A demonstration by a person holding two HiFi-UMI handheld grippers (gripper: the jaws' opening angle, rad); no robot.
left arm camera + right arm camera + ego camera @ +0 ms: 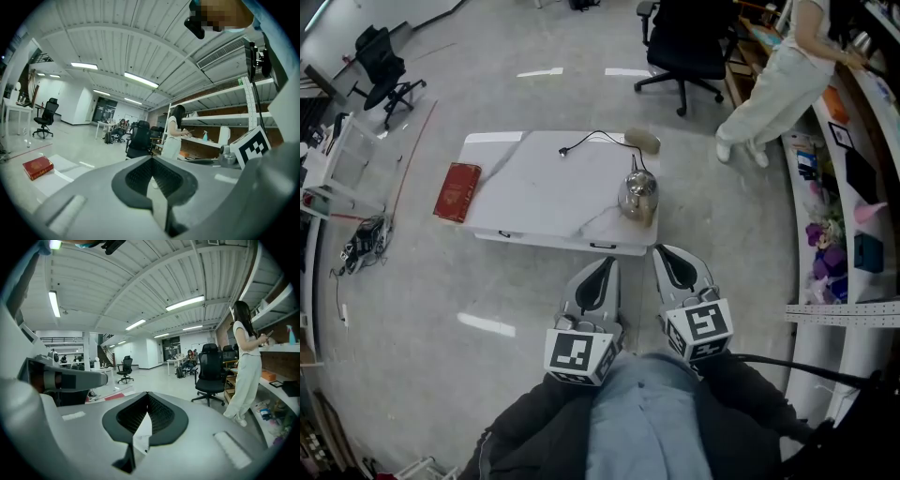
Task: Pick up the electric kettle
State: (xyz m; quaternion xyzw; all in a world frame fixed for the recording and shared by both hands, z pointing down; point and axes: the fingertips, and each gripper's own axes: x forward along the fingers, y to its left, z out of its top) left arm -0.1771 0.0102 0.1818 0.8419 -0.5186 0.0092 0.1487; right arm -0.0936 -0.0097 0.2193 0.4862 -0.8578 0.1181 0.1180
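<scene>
The electric kettle, shiny steel with a dark handle, stands upright near the right front corner of a low white marble-look table. Its round base lies at the table's back right, with a black cord and plug trailing left. My left gripper and right gripper hover side by side just short of the table's front edge, both shut and holding nothing. Each gripper view shows its own closed tips, left and right, and the room beyond; the kettle is out of sight in both.
A red book lies at the table's left end and also shows in the left gripper view. A person in white stands at the shelving on the right. A black office chair stands behind the table.
</scene>
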